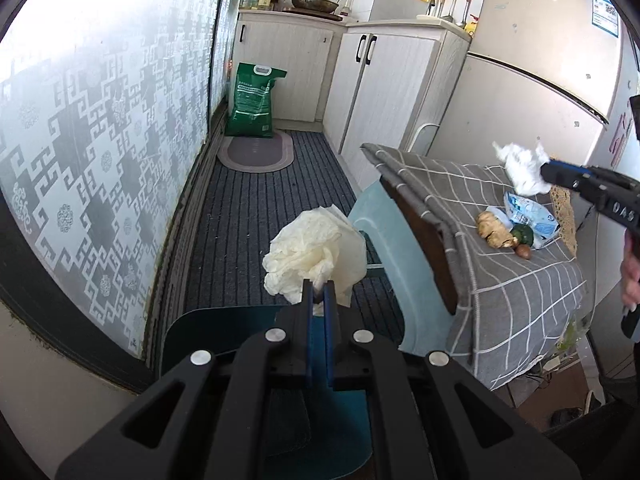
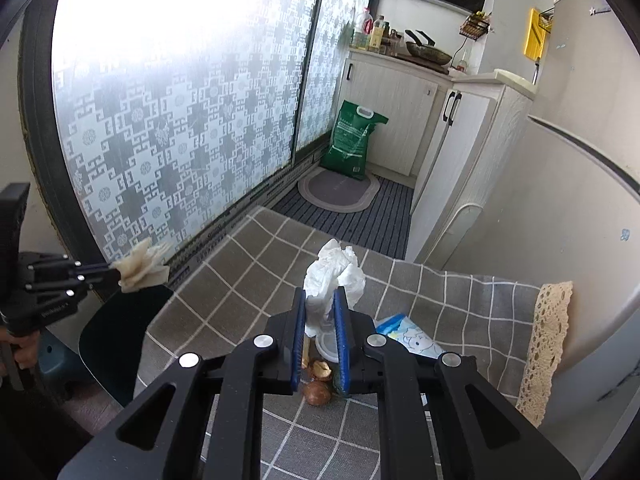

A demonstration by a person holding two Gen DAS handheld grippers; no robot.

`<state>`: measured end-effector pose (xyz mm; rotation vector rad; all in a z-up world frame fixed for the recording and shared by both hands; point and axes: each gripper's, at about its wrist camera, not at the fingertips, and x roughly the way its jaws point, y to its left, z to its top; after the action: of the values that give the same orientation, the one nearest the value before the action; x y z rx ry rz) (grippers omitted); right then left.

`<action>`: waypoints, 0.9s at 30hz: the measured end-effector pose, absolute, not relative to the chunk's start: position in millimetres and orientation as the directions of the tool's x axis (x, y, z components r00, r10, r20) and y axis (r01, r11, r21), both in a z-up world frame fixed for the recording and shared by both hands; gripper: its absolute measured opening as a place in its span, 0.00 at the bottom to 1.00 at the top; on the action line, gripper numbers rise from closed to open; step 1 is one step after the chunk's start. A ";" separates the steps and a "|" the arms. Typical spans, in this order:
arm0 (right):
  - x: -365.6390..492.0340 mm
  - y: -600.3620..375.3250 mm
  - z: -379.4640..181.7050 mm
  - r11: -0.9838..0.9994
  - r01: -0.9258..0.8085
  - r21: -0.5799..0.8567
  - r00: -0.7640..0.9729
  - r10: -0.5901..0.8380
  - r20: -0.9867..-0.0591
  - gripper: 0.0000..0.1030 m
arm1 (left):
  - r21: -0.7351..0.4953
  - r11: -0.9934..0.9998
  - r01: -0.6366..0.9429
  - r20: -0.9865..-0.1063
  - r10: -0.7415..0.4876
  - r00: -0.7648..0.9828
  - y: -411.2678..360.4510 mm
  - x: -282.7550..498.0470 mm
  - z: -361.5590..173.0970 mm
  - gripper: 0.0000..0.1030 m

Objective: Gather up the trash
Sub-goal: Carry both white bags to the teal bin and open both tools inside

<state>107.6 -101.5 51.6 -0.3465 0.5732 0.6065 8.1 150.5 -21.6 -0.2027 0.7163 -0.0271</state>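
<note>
The left gripper [image 1: 319, 292] carries a cream wad of paper [image 1: 316, 254] out past the table's edge, over the dark bin [image 1: 224, 332] on the floor — likely there to be dropped in. Its fingers are clenched tight on the paper's tail. To the right, the right gripper [image 2: 320, 322] holds a white tissue [image 2: 334, 276] above the checked tablecloth [image 2: 248, 264] — pads pressed on it. Ginger [image 1: 494, 232] and a blue packet [image 1: 530, 216] remain on the table.
</note>
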 end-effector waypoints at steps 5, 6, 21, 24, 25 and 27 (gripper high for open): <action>82.2 -79.0 77.1 0.724 -0.685 -0.084 0.634 0.535 -0.559 0.13 | -0.186 0.977 -0.104 -0.705 -0.059 0.707 174.3 -0.1 -49.6 0.06; 77.1 -71.5 77.3 0.708 -0.703 -0.071 0.614 0.553 -0.564 0.13 | -0.189 0.975 -0.113 -0.718 -0.058 0.693 178.3 -1.3 -55.7 0.06; 30.8 43.5 -22.4 0.565 -0.825 0.003 0.346 0.509 -0.788 0.13 | -0.160 0.979 -0.127 -0.872 -0.080 0.482 189.5 -8.6 -138.0 0.06; 27.6 52.2 -42.6 0.558 -0.830 0.007 0.314 0.479 -0.820 0.13 | -0.168 0.977 -0.129 -0.889 -0.094 0.447 189.6 -10.9 -148.4 0.06; 26.3 54.5 -47.5 0.555 -0.832 0.009 0.306 0.471 -0.828 0.13 | -0.170 0.977 -0.130 -0.894 -0.097 0.437 189.8 -10.4 -150.7 0.06; 24.3 58.6 -55.0 0.552 -0.834 0.007 0.295 0.457 -0.839 0.13 | -0.174 0.975 -0.136 -0.903 -0.103 0.417 190.8 -9.8 -156.0 0.06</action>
<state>24.3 58.6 -55.0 -0.4834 0.9151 0.9040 -9.8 190.8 -156.0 -0.2344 1.1437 0.0212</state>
